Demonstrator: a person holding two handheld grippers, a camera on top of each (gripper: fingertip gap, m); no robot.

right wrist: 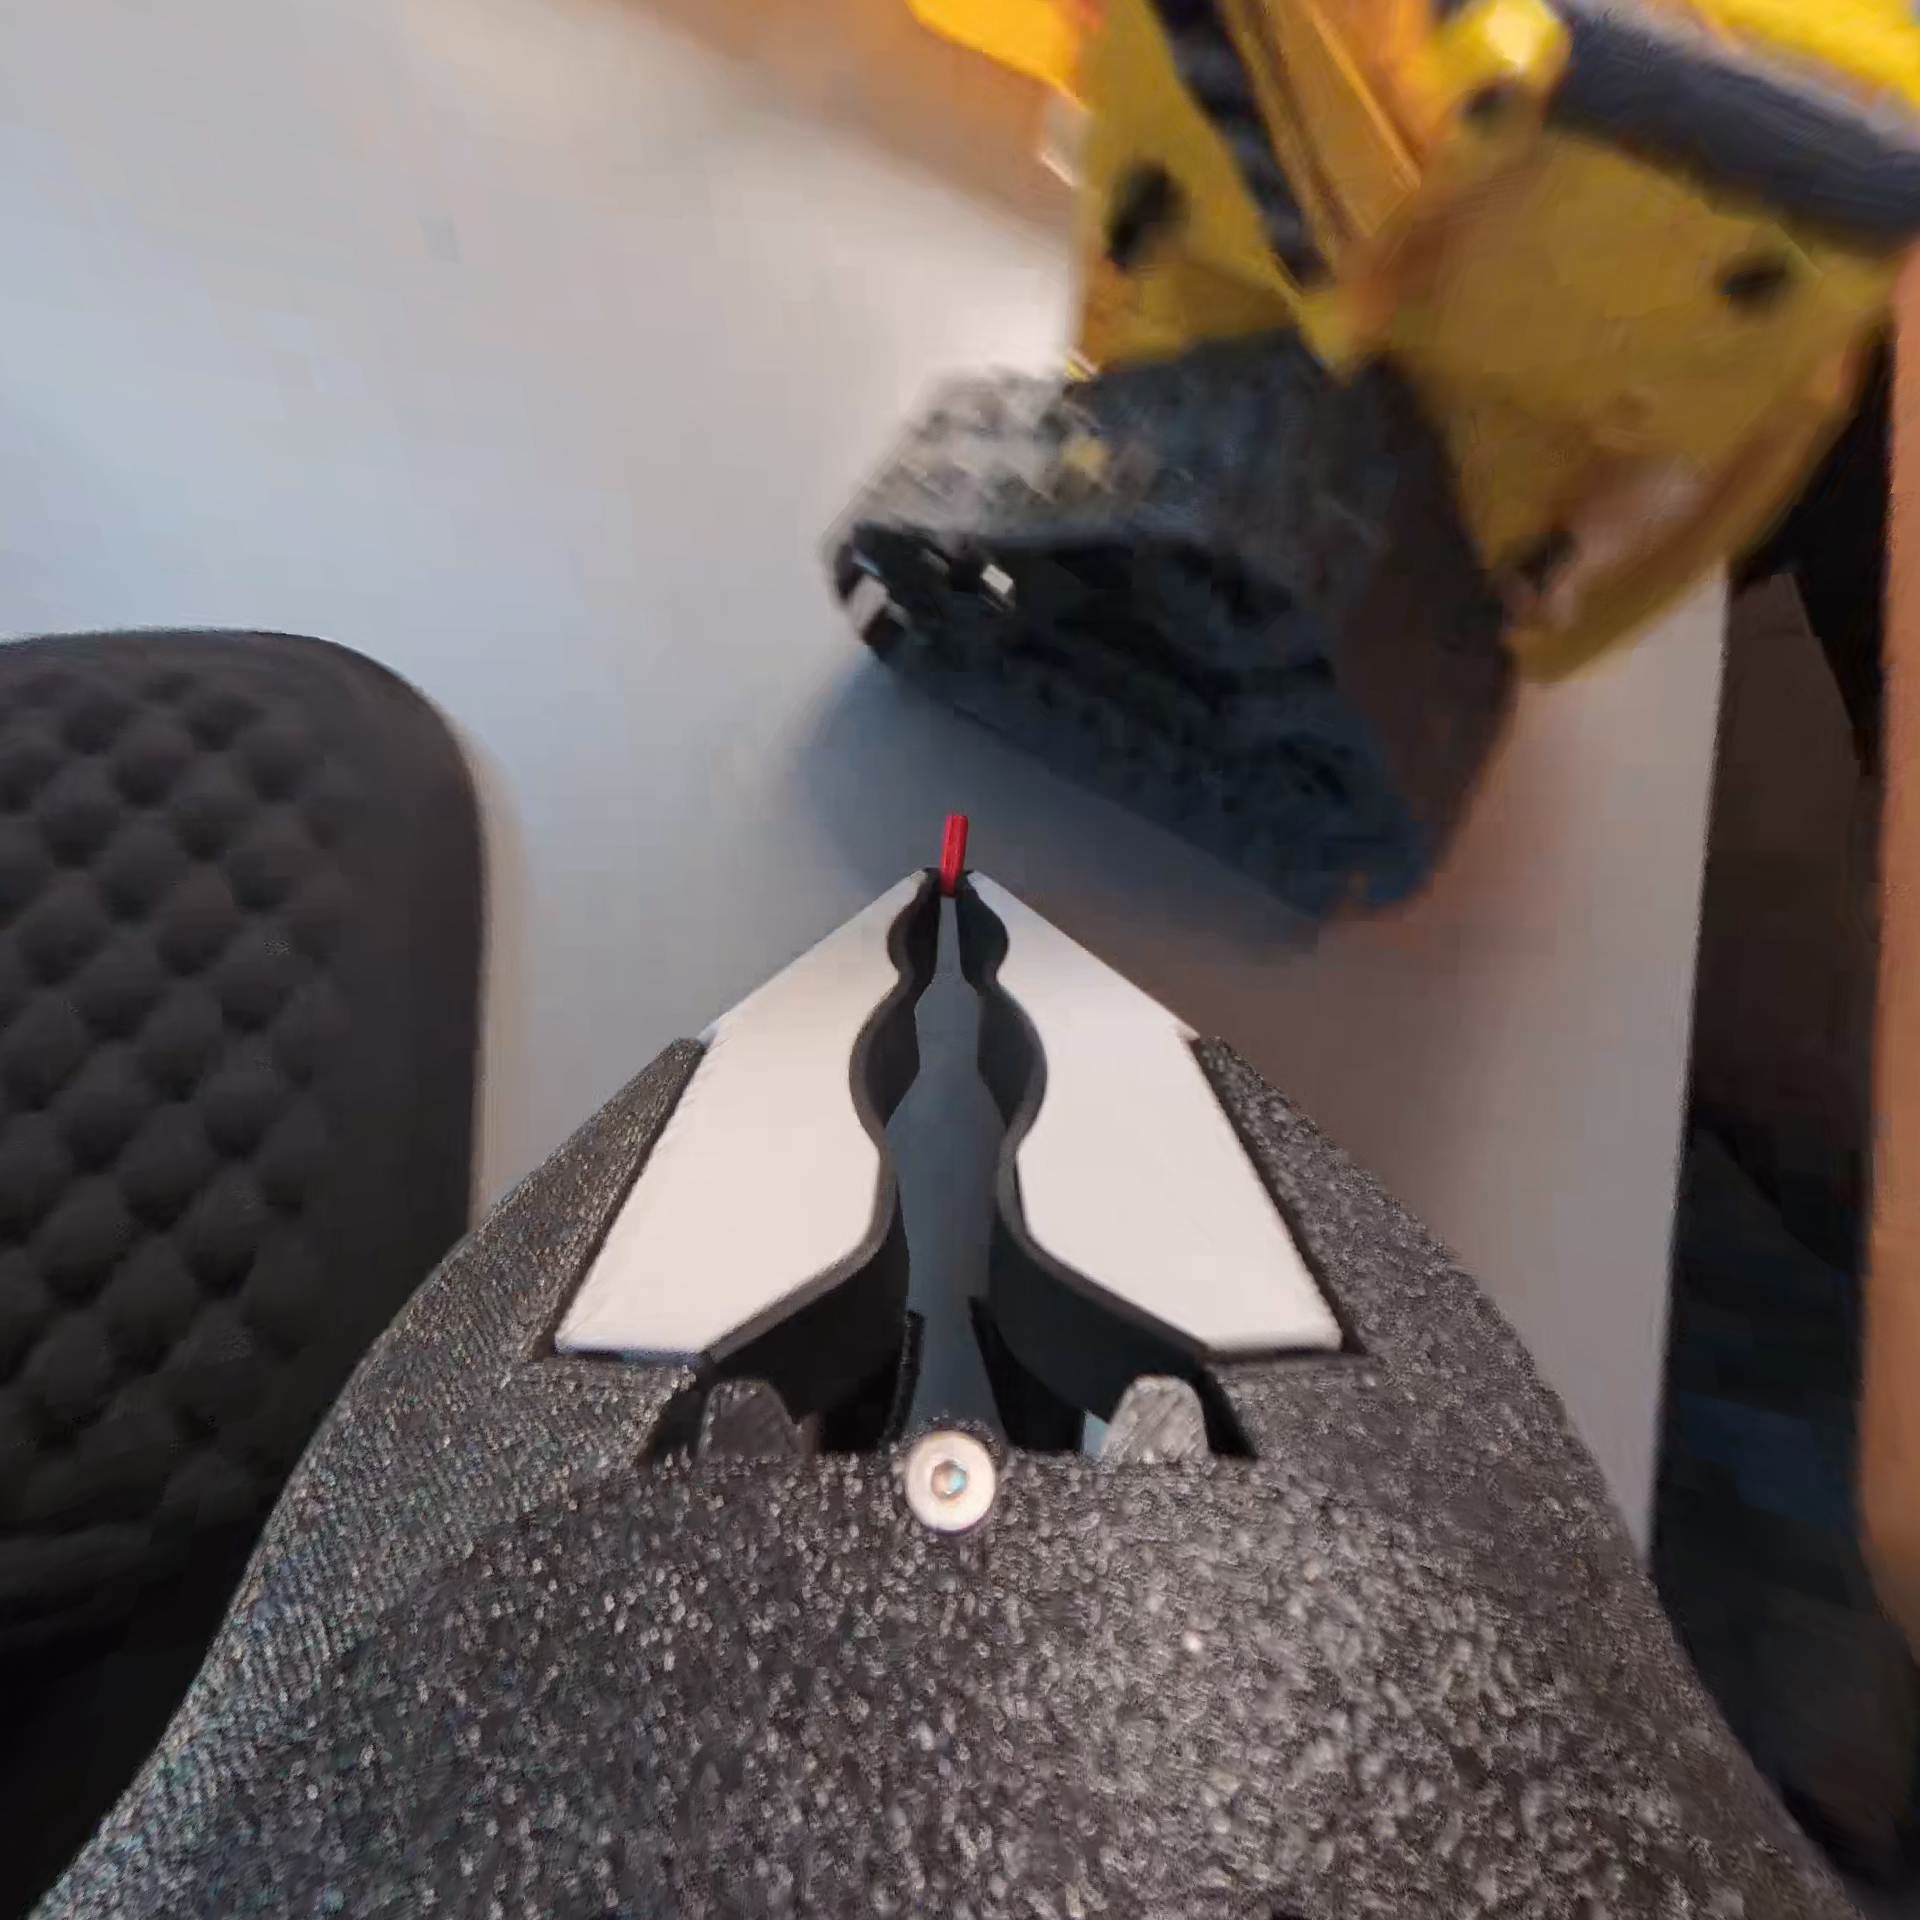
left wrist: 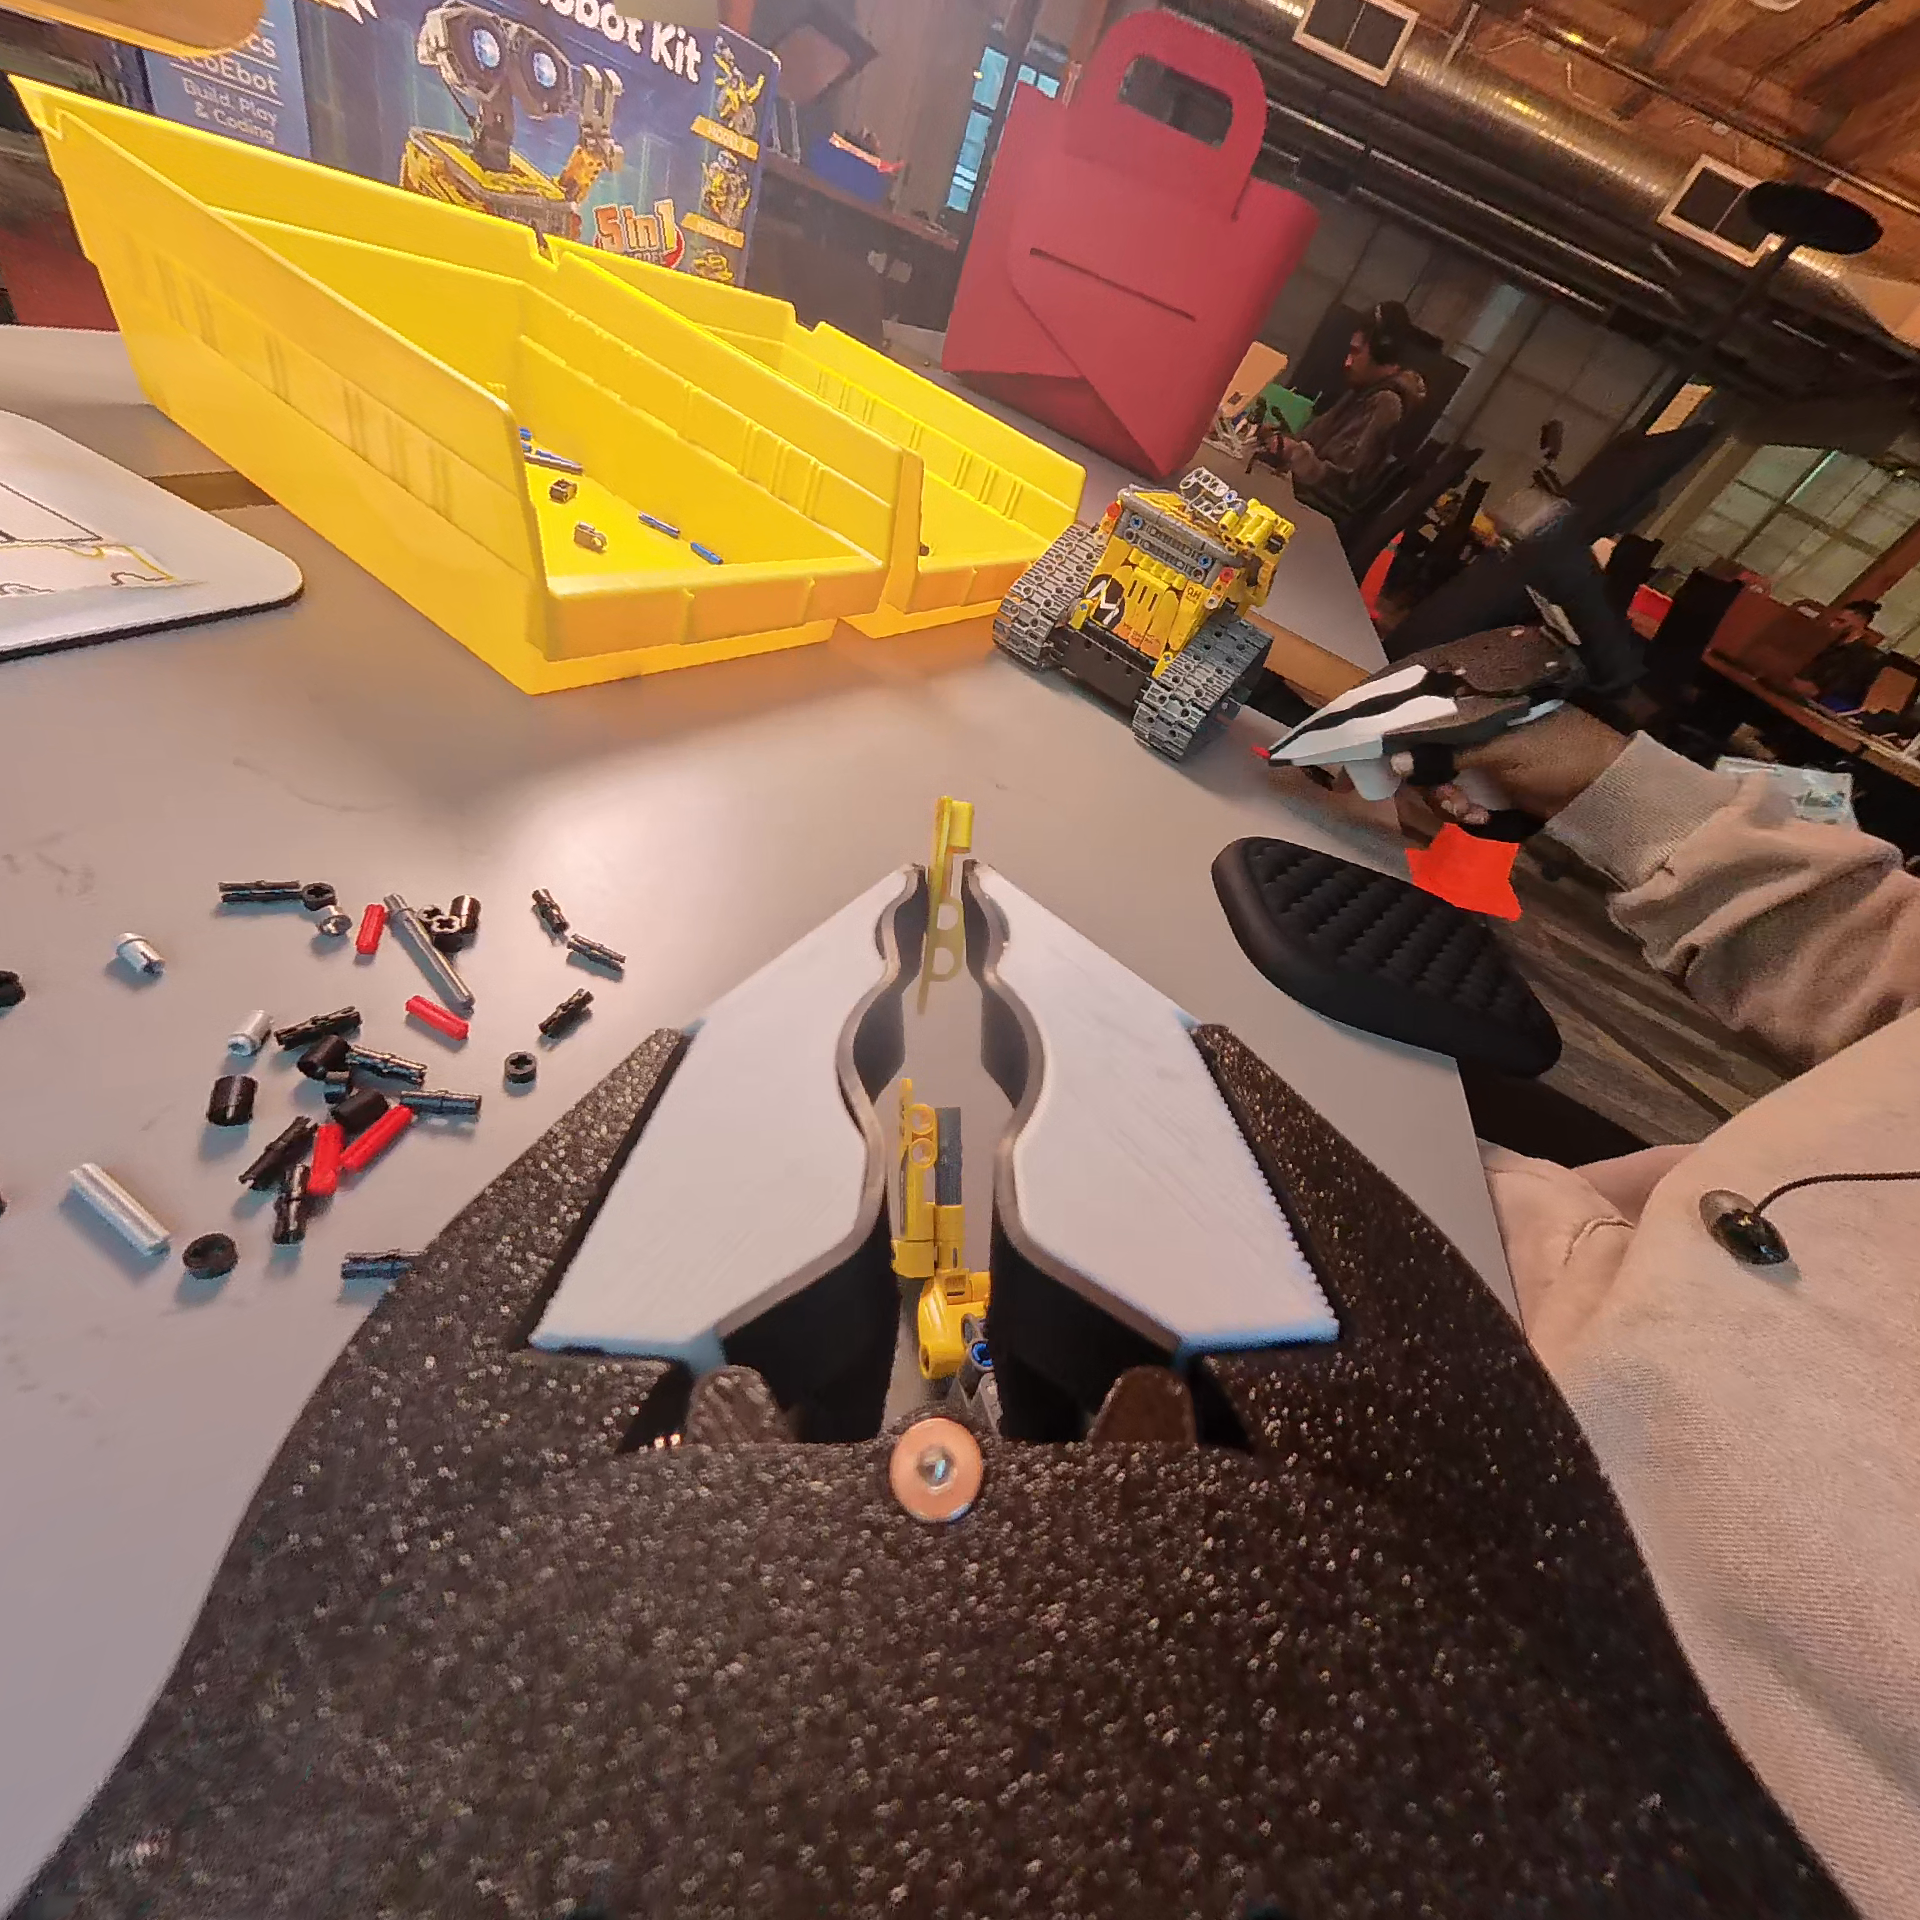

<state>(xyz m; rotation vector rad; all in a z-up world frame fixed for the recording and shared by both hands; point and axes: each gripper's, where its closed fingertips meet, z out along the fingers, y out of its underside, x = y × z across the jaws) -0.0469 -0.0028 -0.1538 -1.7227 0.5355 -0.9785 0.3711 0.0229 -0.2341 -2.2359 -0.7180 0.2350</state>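
Two handheld grippers, each pinching a small toy building piece above a grey table [left wrist: 727, 748].

Left gripper [left wrist: 943, 883] has its jaws clenched on a thin yellow perforated beam [left wrist: 948, 902], which pokes upright past the tips; loose black, red and grey pins [left wrist: 343, 1060] lie scattered on the table to its left, yellow bins [left wrist: 499, 416] beyond. Right gripper [right wrist: 952, 881] is clamped on a tiny red pin [right wrist: 954, 837], just before a blurred yellow tracked toy robot [right wrist: 1351, 343], beside a black padded rest [right wrist: 208, 1039]. Both pieces look light, rigid and smooth, so likely slippery; gripping their flat sides near the middle seems safest.
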